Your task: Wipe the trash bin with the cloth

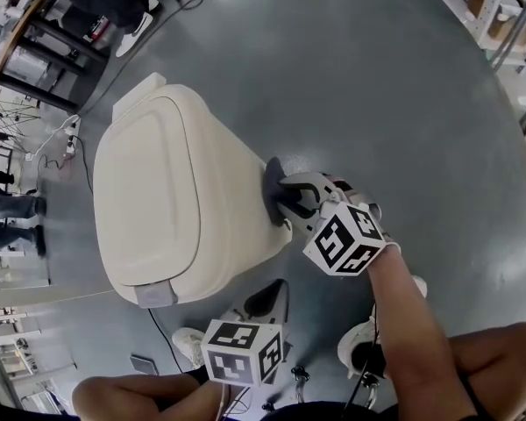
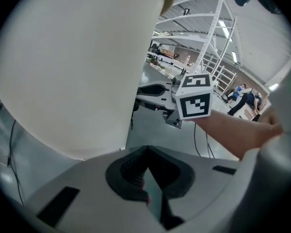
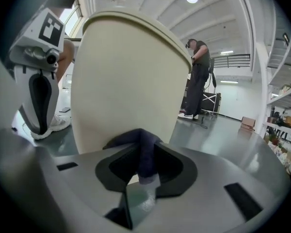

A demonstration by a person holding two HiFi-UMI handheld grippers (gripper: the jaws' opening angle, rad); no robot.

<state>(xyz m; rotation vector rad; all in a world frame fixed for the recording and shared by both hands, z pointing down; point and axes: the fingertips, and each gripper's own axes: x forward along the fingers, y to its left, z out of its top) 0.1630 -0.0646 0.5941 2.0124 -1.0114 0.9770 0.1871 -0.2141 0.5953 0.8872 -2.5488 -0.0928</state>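
Note:
A cream trash bin (image 1: 158, 200) with its lid shut stands on the grey floor. My right gripper (image 1: 285, 198) is shut on a dark blue cloth (image 1: 273, 187) and holds it against the bin's right side wall. In the right gripper view the cloth (image 3: 143, 149) hangs bunched between the jaws, touching the bin (image 3: 126, 76). My left gripper (image 1: 270, 298) hovers low by the bin's near corner, apart from it. Its jaws look shut with nothing between them (image 2: 143, 178). The bin's wall (image 2: 72, 67) fills the left of that view.
A grey pedal (image 1: 155, 294) sticks out at the bin's near end. My shoes (image 1: 359, 345) stand close behind the grippers. Cables (image 1: 66, 143) and tables (image 1: 35, 42) lie at far left. A person (image 3: 200, 76) stands beyond the bin. Shelving (image 1: 500, 16) is at top right.

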